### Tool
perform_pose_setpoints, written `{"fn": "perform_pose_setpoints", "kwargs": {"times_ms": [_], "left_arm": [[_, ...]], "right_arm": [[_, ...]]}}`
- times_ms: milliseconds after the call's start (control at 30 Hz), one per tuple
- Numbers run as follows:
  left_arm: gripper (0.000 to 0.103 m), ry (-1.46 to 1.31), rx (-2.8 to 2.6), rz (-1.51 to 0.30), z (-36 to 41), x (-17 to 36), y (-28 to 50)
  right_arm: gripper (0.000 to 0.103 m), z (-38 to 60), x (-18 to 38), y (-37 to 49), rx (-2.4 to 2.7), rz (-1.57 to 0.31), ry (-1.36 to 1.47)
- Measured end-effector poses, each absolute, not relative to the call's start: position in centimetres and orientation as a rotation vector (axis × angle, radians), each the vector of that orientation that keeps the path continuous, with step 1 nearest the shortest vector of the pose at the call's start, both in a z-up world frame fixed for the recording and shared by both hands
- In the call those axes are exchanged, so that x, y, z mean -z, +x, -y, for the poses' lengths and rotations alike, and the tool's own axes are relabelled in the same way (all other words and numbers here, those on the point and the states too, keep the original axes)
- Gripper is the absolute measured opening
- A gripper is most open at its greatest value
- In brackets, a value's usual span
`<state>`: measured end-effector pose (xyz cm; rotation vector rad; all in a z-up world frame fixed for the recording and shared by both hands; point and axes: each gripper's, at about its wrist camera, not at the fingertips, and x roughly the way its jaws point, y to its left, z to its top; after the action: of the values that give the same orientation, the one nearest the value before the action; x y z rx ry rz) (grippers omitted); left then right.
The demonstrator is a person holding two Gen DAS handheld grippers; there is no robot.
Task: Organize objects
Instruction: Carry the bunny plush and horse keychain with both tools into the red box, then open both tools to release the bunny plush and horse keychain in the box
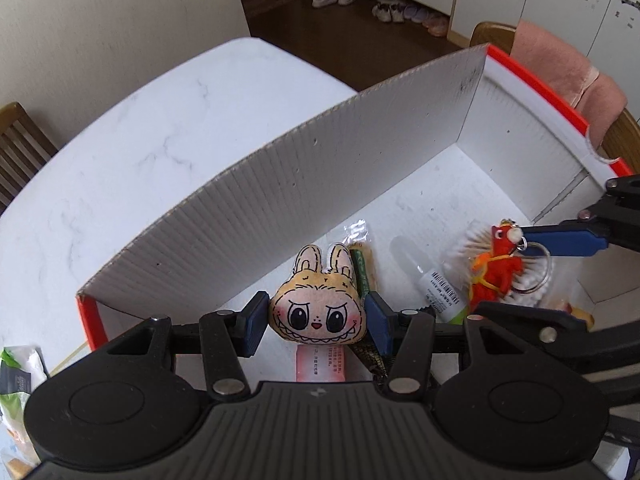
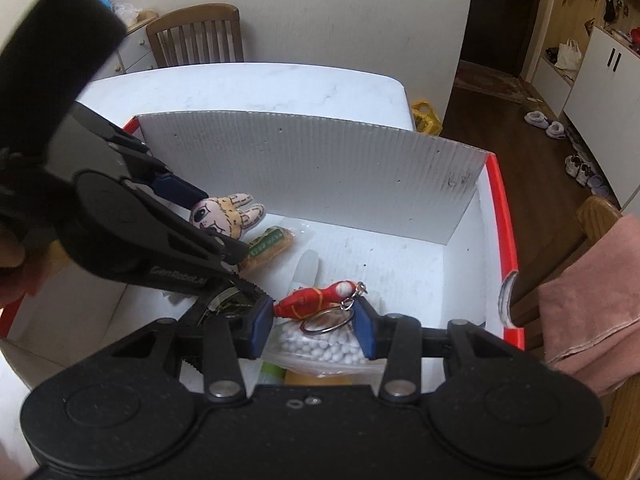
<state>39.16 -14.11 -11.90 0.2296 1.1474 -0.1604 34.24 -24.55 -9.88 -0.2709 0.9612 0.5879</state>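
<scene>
**Both grippers loaded over the box**

Left gripper (image 1: 317, 318) pinches the rabbit-face plush (image 1: 318, 308) across its cheeks, pads pressed against both sides, ears pointing away from me. Right gripper (image 2: 314, 320) holds the red figure keychain (image 2: 316, 300) lengthwise between its pads; the left pad clearly meets the figure's tail end, the head end sits close to the right pad beside the metal ring (image 2: 326, 322), which dangles loose below. I read this as a grip, though contact at the head end is hard to confirm.

Both things hang inside the white cardboard box (image 1: 280, 184) with the red rim, above what already lies on its floor: a green-wrapped snack bar (image 2: 270, 250), a small white tube (image 1: 430, 276), and a bag of cotton swabs (image 2: 320, 346) directly under the keychain.

Handling notes:
- Plush looks light and soft; it should squash under the pads, not slip. Cheek-to-cheek hold seems sound.
- Keychain is light too, likely stiff-bodied but small; an end-to-end pinch may pivot or pop out. Across the torso would be safer.
- Ring may snag on the swab bag.
- Neither looks fragile; a short drop should do no harm.
</scene>
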Motion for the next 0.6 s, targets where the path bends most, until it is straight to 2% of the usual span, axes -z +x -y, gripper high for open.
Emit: {"fn": "perform_pose_setpoints", "kwargs": {"times_ms": [433,533,600], "left_arm": [[0.053,0.168,0.162,-1.201,13.8,12.6,39.9],[0.067,0.186,0.157,-1.19,14.1,12.8,39.9],[0.067,0.186,0.168,-1.182,14.2,12.7,39.7]], "right_arm": [[0.044,24.8,9.4,33.7,-0.602,-0.969,-0.299],[0.046,24.9,9.2,33.6,-0.607,-0.97,-0.306],[0.049,24.9,8.8,33.5,-0.61,-0.967,-0.306]]}}
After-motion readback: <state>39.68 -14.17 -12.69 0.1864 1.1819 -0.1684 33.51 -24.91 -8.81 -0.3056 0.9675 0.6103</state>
